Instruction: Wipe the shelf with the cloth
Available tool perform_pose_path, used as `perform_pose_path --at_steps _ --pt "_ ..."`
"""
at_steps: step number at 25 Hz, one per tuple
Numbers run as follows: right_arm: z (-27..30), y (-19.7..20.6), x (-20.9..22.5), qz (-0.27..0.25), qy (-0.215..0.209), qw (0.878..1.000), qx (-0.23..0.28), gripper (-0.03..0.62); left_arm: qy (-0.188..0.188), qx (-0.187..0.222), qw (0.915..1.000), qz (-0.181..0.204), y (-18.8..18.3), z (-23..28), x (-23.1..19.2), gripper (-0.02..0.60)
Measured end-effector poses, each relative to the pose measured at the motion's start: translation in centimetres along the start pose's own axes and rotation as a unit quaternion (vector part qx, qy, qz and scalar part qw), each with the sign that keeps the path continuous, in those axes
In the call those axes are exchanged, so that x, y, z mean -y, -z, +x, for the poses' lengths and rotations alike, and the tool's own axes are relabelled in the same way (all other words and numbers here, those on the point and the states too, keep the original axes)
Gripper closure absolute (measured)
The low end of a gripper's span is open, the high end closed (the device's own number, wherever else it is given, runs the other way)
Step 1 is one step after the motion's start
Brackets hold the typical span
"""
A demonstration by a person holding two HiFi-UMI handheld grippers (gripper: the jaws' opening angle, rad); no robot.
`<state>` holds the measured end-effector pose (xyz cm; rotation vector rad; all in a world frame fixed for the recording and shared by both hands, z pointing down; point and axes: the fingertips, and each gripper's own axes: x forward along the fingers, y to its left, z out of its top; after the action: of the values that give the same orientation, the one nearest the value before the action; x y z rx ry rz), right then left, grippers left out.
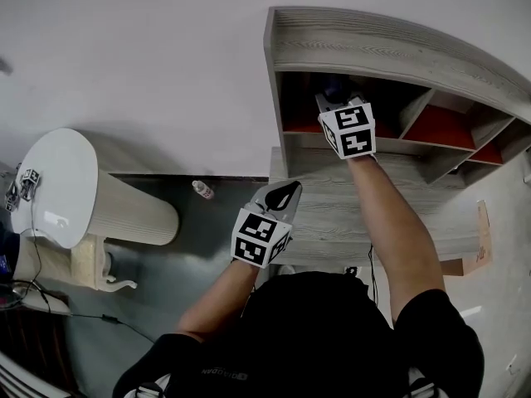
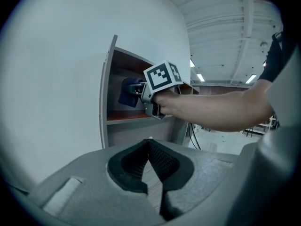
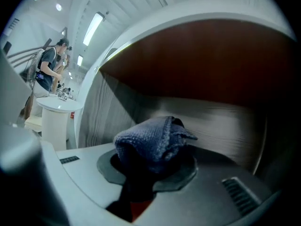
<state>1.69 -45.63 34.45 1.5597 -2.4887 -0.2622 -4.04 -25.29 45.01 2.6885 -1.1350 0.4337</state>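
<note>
The right gripper (image 3: pixel 150 169) has its jaws clamped on a bunched dark blue cloth (image 3: pixel 153 141), which bulges out in front of the fingertips in a folded lump. The right arm is stretched forward, and gripper and cloth are inside the leftmost compartment of the shelf (image 1: pixel 375 50), close to its left wall. The compartment has red-brown inner faces and a grey wood-grain panel just beyond the cloth. I cannot tell whether the cloth presses on any of these surfaces. From the left gripper view, the right gripper (image 2: pixel 142 94) shows side-on with the cloth (image 2: pixel 129 92) sticking out ahead of it into the opening.

The left gripper (image 2: pixel 150 160) has its jaws drawn together, the dark pads meeting at the tips with nothing between them. In the head view the left gripper (image 1: pixel 285 194) is held lower and nearer the body, over the grey wood-grain ledge (image 1: pixel 332 214) below the compartments, near its left end.

To the left of the shelf stands a white round table (image 1: pixel 58 185), and a small bottle (image 1: pixel 202 190) lies on the dark floor (image 1: pixel 207 255) between them.
</note>
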Motion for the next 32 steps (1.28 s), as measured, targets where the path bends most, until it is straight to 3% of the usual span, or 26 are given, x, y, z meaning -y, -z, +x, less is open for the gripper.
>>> perform_pose_path --at_steps 7,14,32 --pt "2.6 0.7 -3.9 -0.007 -0.035 0.999 -0.016 0.491 -0.023 0.001 0.9997 -0.009 0.3 -1.1 -1.5 0.573" --pt "3.9 1.2 -5.2 -0.023 -0.043 0.998 -0.03 0.491 -0.037 0.001 0.9992 -0.016 0.8 -1.9 -2.1 0.573" --pt "1.3 3.7 0.3 -0.007 0.019 0.998 -0.058 0.493 -0.004 0.0 1.0 0.0 0.1 -0.2 -0.1 0.574"
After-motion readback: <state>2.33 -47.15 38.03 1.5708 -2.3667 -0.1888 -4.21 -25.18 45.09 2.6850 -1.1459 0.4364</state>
